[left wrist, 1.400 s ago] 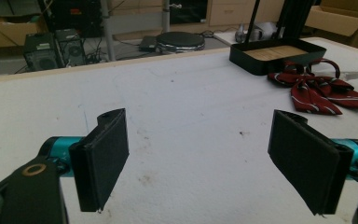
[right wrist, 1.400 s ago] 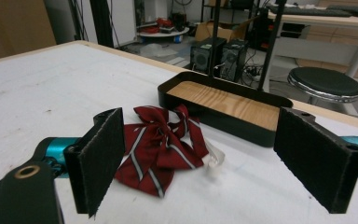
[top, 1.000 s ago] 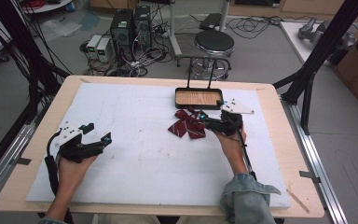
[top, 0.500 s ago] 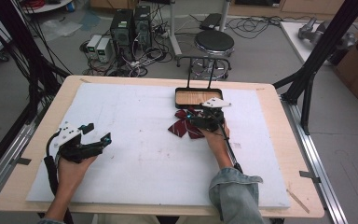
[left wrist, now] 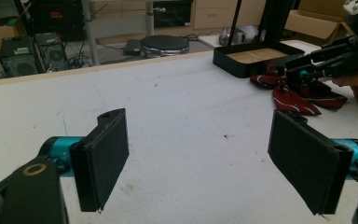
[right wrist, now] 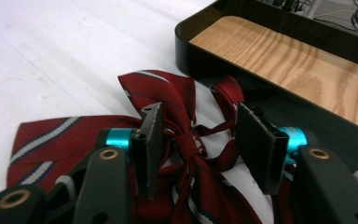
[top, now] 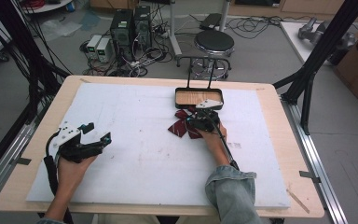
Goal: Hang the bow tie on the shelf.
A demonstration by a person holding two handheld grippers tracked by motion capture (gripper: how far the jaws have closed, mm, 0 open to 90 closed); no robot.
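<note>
Table (top: 279, 140) space under both tools was covered by a white sheet (top: 140, 140). Beyond the right tool (top: 200, 122), touching the far edge of the bow tie, sat a black tray (top: 182, 91) with a wood-grain floor. The left tool (top: 95, 140) rested low over bare sheet well to the left of the right one, its jaws spread wide with nothing between them. The right tool (right wrist: 196, 140) was lowered over the bow tie (right wrist: 74, 135), a red one with white stripes lying on the sheet; its jaws stood released, one on each side of the knot (right wrist: 189, 144), with a gap on both sides. In the left gripper view the tie (left wrist: 293, 95) lay ahead and to the right, just in front of the tray (left wrist: 233, 60).
</note>
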